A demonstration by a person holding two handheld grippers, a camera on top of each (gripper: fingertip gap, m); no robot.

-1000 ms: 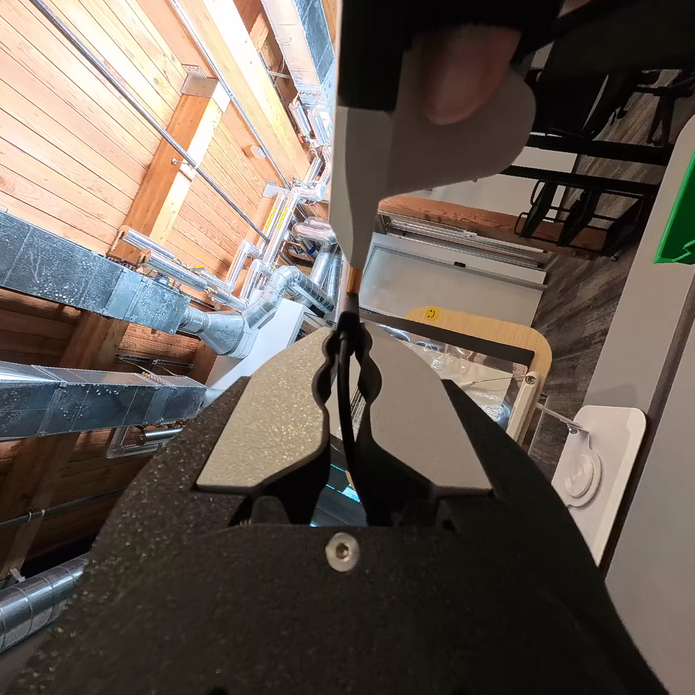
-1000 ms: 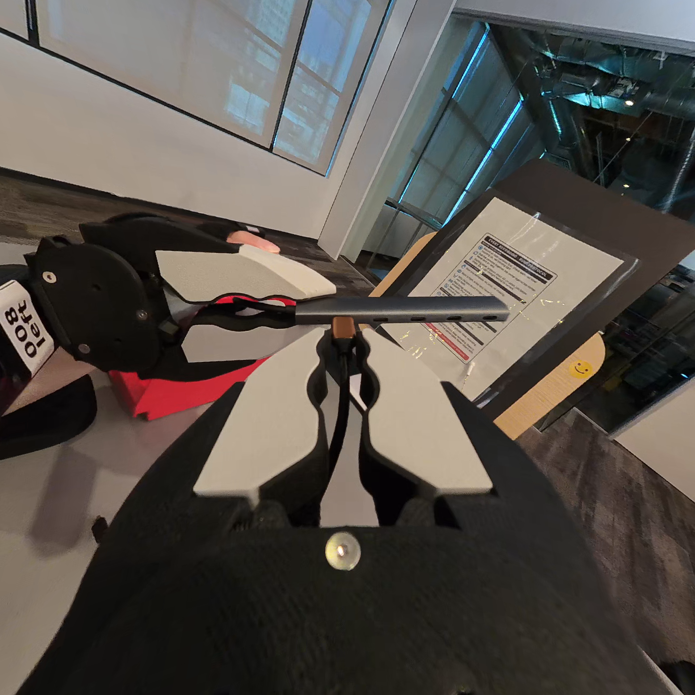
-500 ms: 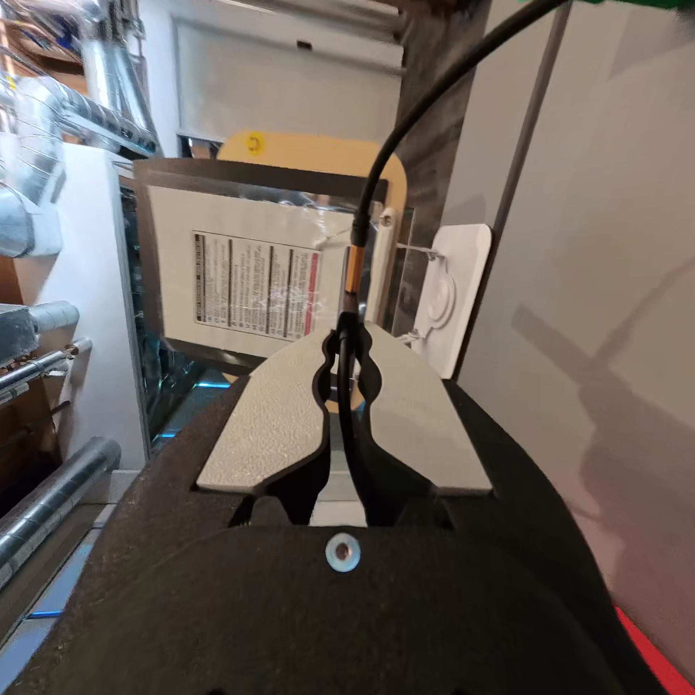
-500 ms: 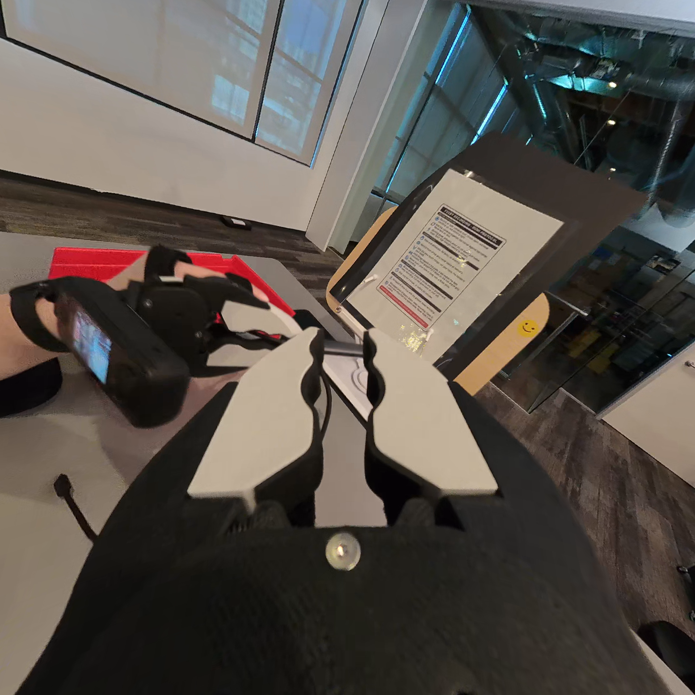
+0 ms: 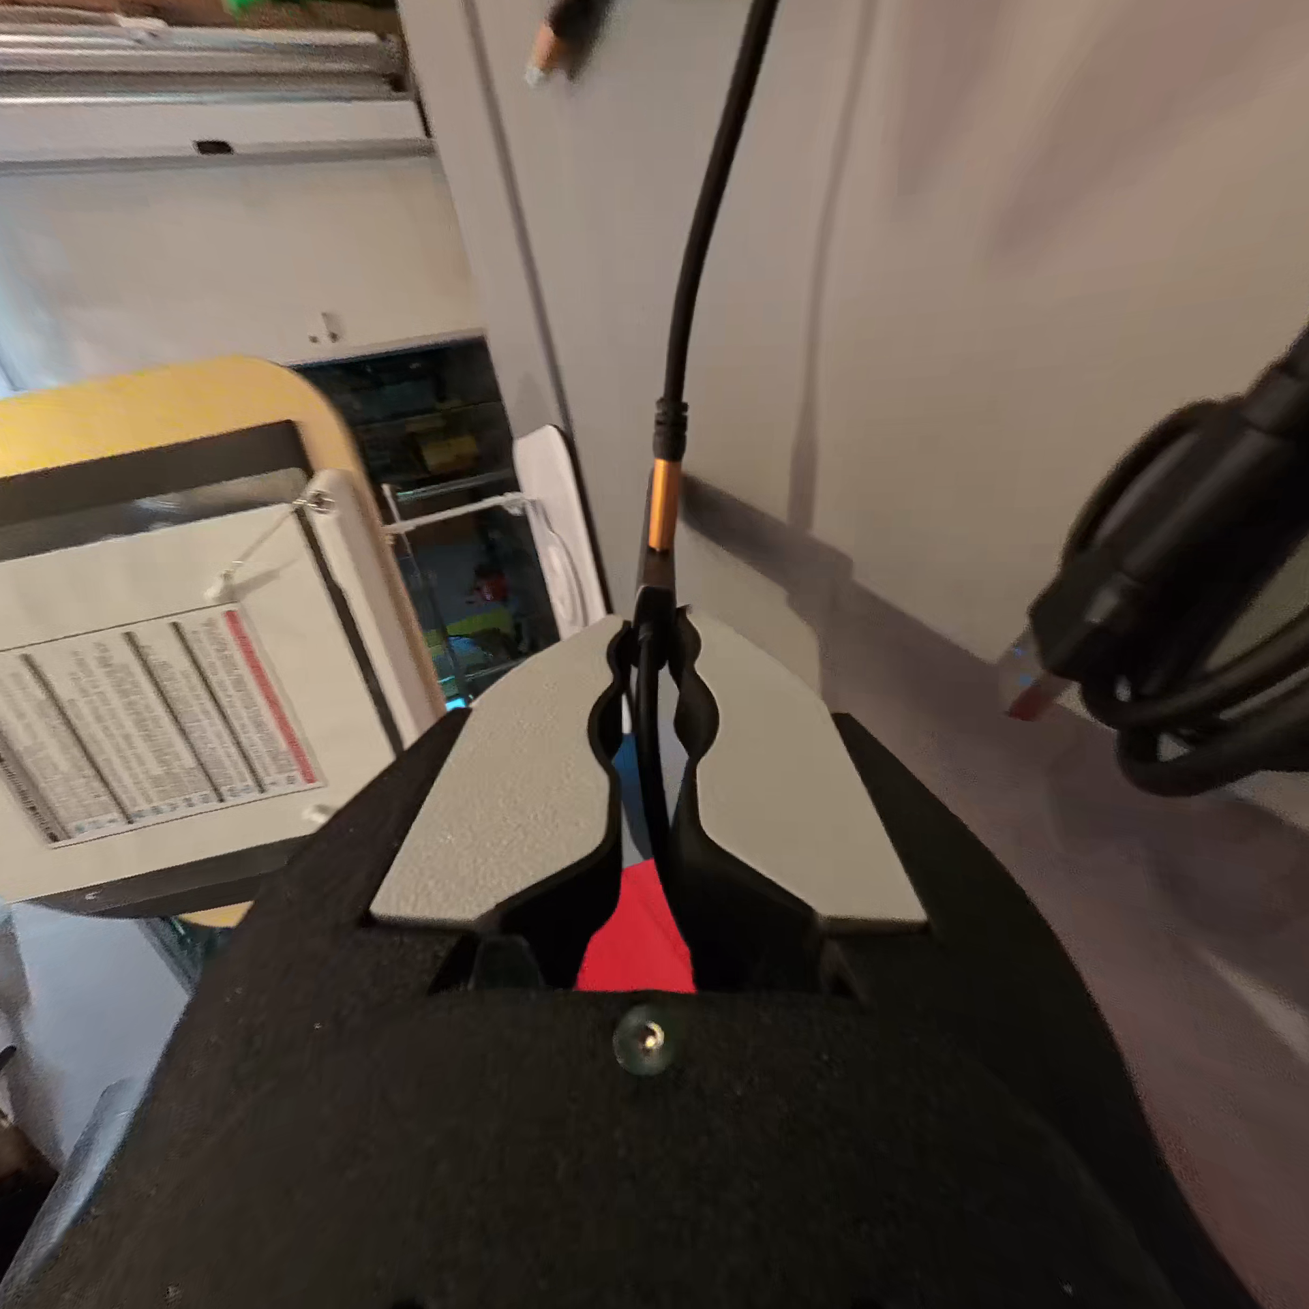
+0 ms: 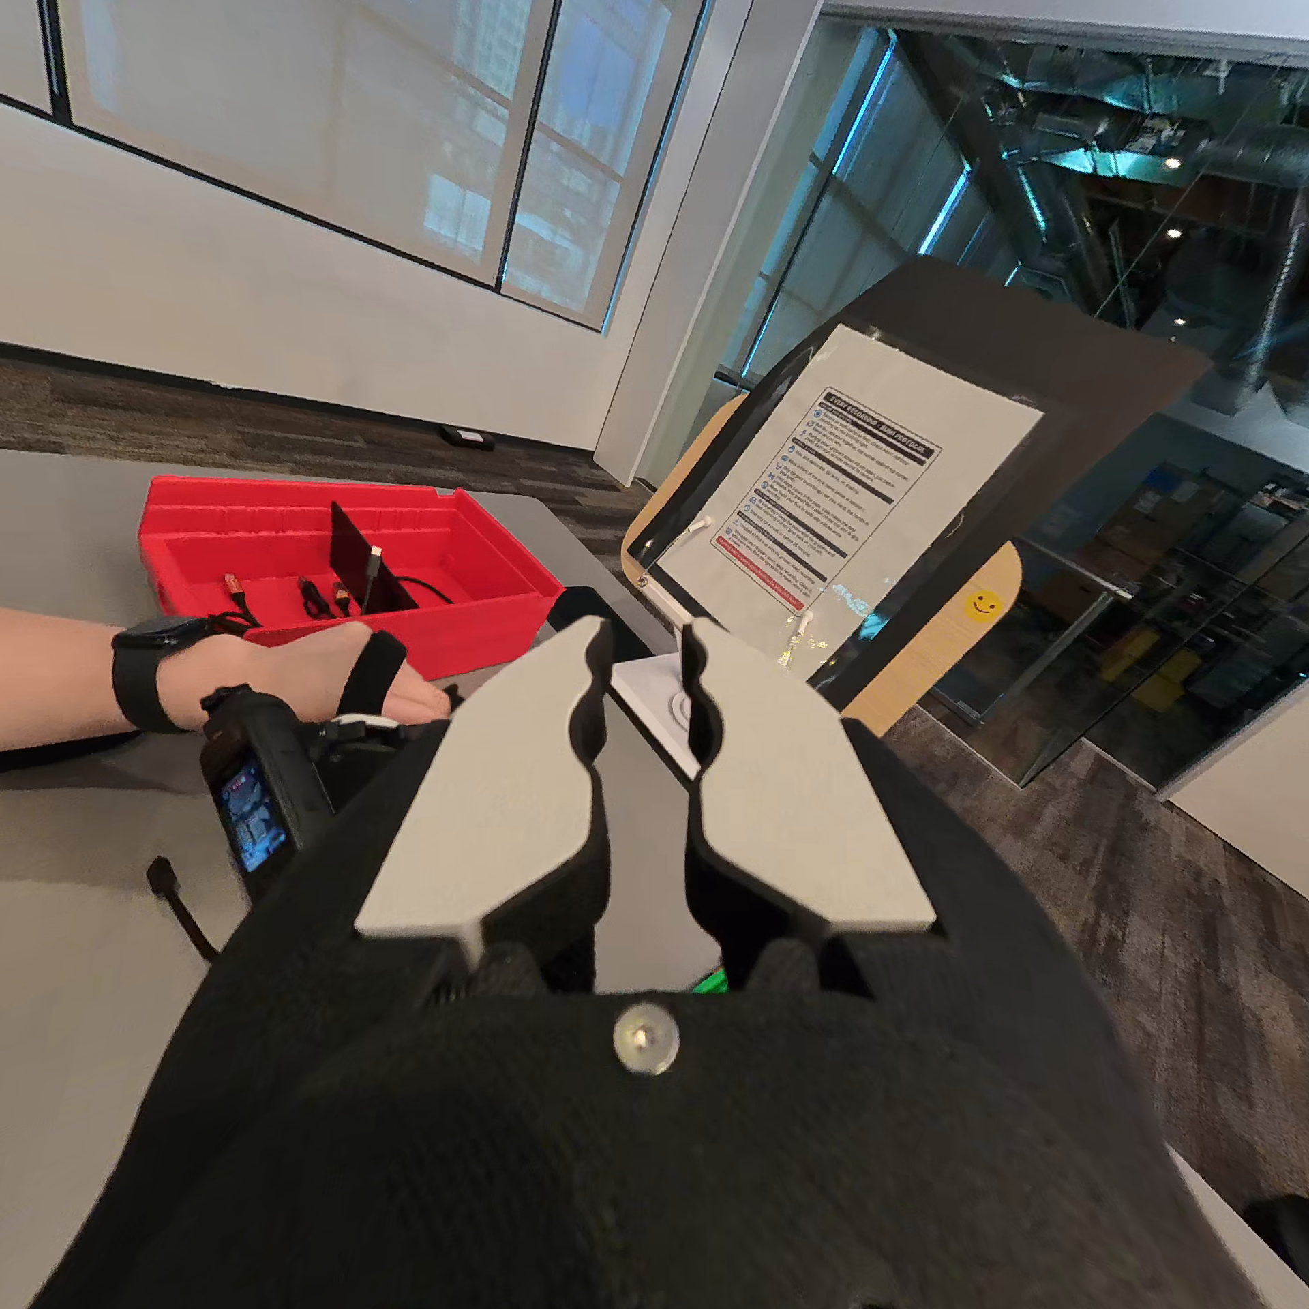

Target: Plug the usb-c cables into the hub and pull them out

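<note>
In the left wrist view my left gripper [image 5: 655, 627] is shut on the tail cable of the grey hub [image 5: 653, 577], which sticks out edge-on past the fingertips. An orange-collared usb-c plug [image 5: 664, 503] sits in the hub, and its black cable [image 5: 708, 212] runs up over the grey table. Another orange plug [image 5: 556, 46] lies at the top edge. In the right wrist view my right gripper [image 6: 646, 630] is open and empty above the table. The hand holding the left gripper [image 6: 283, 673] is to its left. The hub is hidden in this view.
A red tray [image 6: 425, 637] with several cables stands at the back left of the grey table [image 6: 85, 992]. A sign stand [image 6: 850, 496] on a white base [image 6: 652, 687] is at the table's far edge. A loose black cable end [image 6: 170, 892] lies near left. A blurred black device [image 5: 1169, 602] is at right. Some 30 cm of space lies between my two pairs of fingers.
My right gripper let go of the plugged-in cable, opened and drew back. My left gripper swung round and down toward the table with the hub, the cable still in it.
</note>
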